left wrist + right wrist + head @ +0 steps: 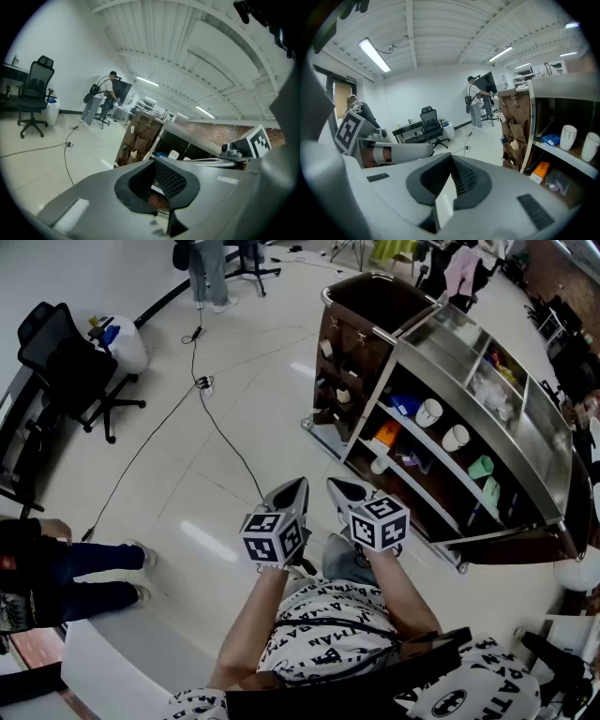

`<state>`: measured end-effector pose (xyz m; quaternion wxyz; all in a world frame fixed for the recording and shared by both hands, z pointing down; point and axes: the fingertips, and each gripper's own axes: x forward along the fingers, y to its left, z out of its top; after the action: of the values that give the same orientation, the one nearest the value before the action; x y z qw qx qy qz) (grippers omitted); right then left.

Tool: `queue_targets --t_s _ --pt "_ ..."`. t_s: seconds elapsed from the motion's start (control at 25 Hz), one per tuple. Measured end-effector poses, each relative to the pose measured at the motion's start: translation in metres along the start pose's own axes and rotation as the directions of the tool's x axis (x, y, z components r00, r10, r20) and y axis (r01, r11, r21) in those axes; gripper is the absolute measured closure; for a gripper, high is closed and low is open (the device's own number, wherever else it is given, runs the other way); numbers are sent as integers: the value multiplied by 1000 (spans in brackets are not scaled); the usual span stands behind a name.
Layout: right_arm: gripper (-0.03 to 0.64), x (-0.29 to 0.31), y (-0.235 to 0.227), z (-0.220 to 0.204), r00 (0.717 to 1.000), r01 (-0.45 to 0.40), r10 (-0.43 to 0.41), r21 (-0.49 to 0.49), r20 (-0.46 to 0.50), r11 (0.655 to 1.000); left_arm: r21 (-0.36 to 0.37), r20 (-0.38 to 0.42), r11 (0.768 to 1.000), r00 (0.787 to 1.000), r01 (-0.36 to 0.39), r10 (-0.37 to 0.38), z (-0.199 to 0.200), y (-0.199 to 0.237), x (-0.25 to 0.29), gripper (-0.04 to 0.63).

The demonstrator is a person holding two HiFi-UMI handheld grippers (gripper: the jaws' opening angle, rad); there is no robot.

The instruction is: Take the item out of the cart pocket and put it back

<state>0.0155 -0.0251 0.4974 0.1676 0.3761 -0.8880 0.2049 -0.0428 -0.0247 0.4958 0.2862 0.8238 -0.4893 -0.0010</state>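
In the head view two bare forearms rise from the bottom edge toward the middle of the frame. The left forearm (246, 624) and the right forearm (405, 592) run close together and almost parallel. Each ends in a marker cube, the left cube (273, 535) just beside the right cube (379, 521). The two claws point up-frame side by side above the pale floor (187, 512), near each other but not touching.

The left claw (292, 489) is closed tight. In the left gripper view its ribbed pads (169, 180) meet with nothing gripped between them. The right claw (345, 489) is clamped on a white card (445, 201), a thin flat piece standing edge-on between its pads in the lower middle of the right gripper view. The head view does not show the card clearly.

The cart (469, 352) stands in the upper right, well apart from both claws. Its brown pocket panel (339, 357) hangs on the end toward the upper middle, with small items in the pockets. An office chair (70, 367) stands at the upper left.
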Motion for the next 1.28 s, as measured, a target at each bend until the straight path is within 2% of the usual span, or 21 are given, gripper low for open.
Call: queue_targets --t_s 0.36,0.64,0.8,0.96,1.08,1.2,1.28 --pt "604 17 -15 9 1000 -10 10 5 13 1000 12 -32 1000 999 -9 9 2 16 21 595" --pt "604 50 -67 31 1000 -4 3 31 31 1000 83 -98 996 994 -43 52 16 46 85 575" --pt "604 74 -105 42 1000 13 -14 21 19 1000 111 -154 993 987 -36 53 21 66 136 527" --pt "604 101 -144 46 999 48 -48 6 -12 999 144 -220 989 974 -17 49 26 88 198 426" --pt "604 121 -173 50 997 77 -78 -8 -29 997 170 -267 985 962 -6 52 28 107 244 379" --pt "604 138 -203 54 993 106 -107 -20 -42 994 190 -295 982 953 -9 65 27 129 289 345" --pt "604 149 -220 52 991 125 -126 -21 -54 992 205 -323 979 944 -8 75 21 143 315 345"
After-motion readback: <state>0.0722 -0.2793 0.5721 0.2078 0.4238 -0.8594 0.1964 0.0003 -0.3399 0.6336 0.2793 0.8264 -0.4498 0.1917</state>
